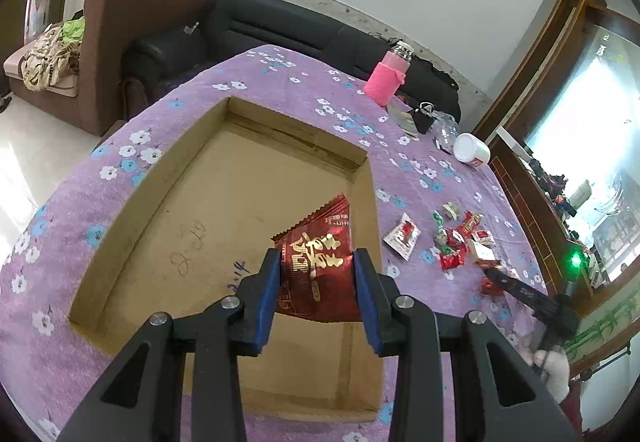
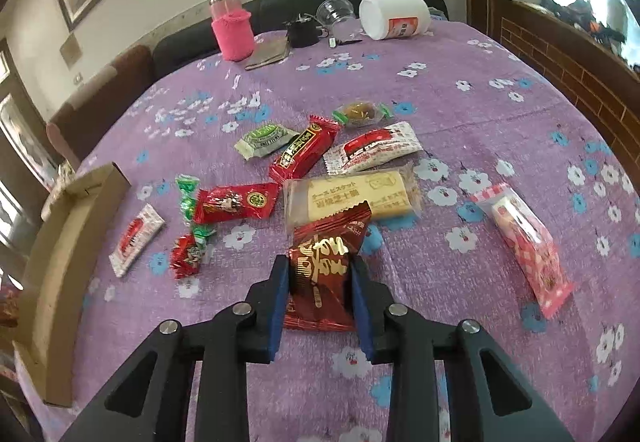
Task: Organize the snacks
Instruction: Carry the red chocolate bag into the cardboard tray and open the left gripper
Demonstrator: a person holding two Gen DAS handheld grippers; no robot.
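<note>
The left gripper [image 1: 316,262] was clamped on a dark red gold-lettered packet [image 1: 316,266], held above the cardboard box [image 1: 120,238] near its 4 o'clock corner. The right gripper [image 2: 319,270] pinched a matching red packet [image 2: 324,262] just over the purple tablecloth [image 2: 460,102], with the biscuit pack [image 2: 352,198] at 12 o'clock. Both packets looked light, crinkly and slippery, with possibly crushable contents; gripping across the padded middle, not the flimsy crimped ends, seemed wisest.
</note>
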